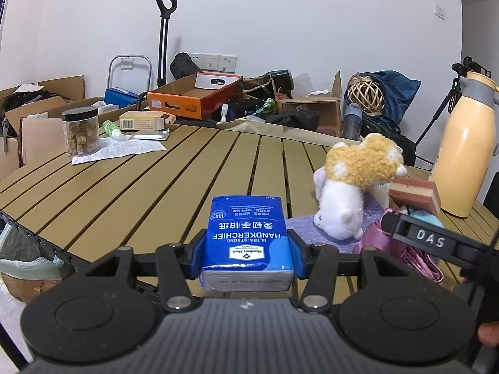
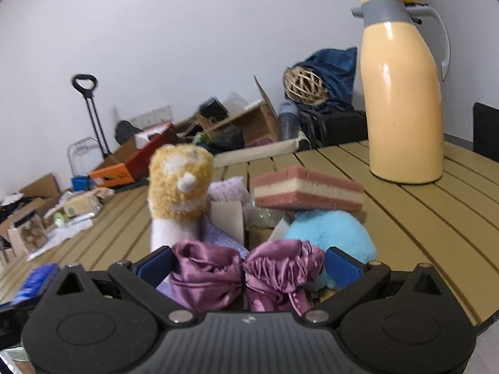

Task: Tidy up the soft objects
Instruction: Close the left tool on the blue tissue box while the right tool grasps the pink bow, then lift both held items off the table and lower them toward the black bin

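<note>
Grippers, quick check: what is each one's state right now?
Left gripper: shut on the blue handkerchief pack.
Right gripper: purple satin cloth between its jaws; grip cannot be told.

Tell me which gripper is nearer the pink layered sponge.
Right. The right gripper sits just in front of the sponge, with purple satin cloth between its fingers. The left gripper, clamped on the handkerchief pack, is farther left.

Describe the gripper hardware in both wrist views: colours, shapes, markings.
Both match. The left gripper and right gripper have a dark ribbed body, two round black discs either side, black linkage arms with silver pivot pins, and blue ribbed finger pads. In the left wrist view, the right unit's black finger bears white letters "DAS". No cables or sleeves visible.
</note>
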### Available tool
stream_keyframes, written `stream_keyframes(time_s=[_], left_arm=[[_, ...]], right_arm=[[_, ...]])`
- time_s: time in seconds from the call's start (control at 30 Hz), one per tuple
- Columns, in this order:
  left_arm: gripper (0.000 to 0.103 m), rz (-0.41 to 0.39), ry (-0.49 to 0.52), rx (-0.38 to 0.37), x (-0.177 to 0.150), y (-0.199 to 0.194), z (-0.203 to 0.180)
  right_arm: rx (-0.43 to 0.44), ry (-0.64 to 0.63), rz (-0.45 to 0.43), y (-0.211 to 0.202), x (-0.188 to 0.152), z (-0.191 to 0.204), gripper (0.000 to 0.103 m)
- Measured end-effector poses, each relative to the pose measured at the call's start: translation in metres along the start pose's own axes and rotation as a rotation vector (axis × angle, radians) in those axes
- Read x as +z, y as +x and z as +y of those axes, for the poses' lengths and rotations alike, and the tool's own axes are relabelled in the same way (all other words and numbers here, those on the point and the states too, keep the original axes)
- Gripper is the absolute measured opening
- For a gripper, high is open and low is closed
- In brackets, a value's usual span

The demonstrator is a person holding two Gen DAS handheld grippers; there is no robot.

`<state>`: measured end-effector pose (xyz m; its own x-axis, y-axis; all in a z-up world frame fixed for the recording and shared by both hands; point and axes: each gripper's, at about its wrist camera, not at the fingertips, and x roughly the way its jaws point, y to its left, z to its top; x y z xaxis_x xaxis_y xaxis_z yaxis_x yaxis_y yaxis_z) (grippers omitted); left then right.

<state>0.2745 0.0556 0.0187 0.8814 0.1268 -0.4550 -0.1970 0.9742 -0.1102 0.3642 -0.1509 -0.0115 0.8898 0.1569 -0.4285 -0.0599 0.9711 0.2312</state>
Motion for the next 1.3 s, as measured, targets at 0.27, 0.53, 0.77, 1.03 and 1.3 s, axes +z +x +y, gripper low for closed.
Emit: stream_keyframes(time_s=[0.27,0.53,0.77,1.03,1.3], left_arm=[[0.053,0.006,-0.01,0.018,0.0,0.003,0.011],[0.053,0.002,-0.012,0.017,0.0,0.001,0.014],[0.053,-0.003,-0.013,0.015,0.0,0.0,0.015],[0.053,-0.012,-0.013,0.012,-0.001,-0.003,0.016],[0.053,-0.027,-0.01,0.008,-0.001,-0.007,0.015]], right_arm=[[0.005,0.051,0.049,0.019,-0.011,0.0,0.103],[-0.012,0.047,0.044,0.028,-0.015,0.005,0.103],[0.042,0.039,0.044,0.026,-0.014,0.004,0.081],[0.09,-0.008,0.029,0.015,-0.015,0.01,0.06],[0.133,-0.025,-0.007,-0.003,-0.016,0.008,0.048]])
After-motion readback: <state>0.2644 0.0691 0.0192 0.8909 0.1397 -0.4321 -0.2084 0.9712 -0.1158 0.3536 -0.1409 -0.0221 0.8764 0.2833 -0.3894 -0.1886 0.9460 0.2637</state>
